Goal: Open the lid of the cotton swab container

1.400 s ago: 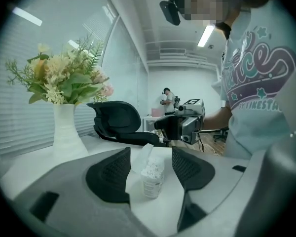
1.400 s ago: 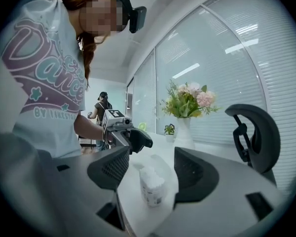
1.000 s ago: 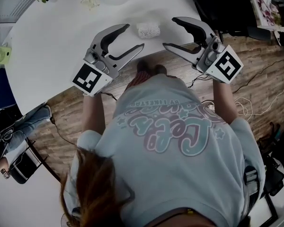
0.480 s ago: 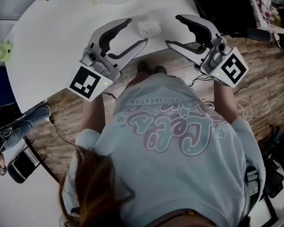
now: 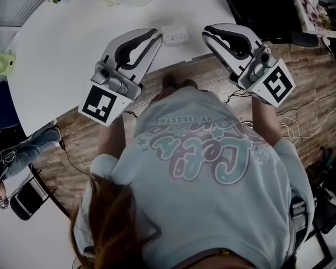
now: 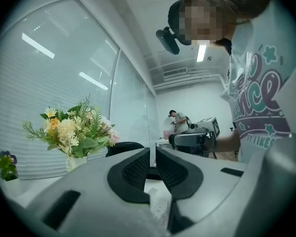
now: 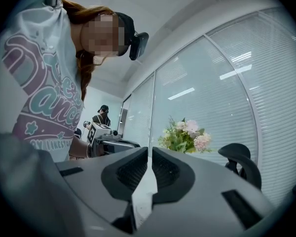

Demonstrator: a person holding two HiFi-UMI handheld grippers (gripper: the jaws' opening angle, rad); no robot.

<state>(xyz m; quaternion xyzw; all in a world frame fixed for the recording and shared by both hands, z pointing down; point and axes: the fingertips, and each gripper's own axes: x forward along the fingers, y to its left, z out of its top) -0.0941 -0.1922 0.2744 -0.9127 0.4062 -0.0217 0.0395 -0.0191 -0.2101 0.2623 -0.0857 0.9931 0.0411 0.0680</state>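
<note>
While the left claw (image 5: 153, 36) and right claw (image 5: 208, 32) have just been closing and stand closed on nothing, the swab container (image 5: 175, 35) sits on the counter (image 5: 73, 43) between their tips, held by neither; whether it lies open is too small to tell.

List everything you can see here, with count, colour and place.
table: one, white, before the person
container: one, clear, white contents, table's near edge
flowers: one bunch, pastel, table's far side
chair: one, black, by the table
cables: several, white and black, floor at right
bystander: one, dark cap, far background
left gripper: one, grey, jaws just closed, nothing between
right gripper: one, grey, jaws just closed, nothing between
</note>
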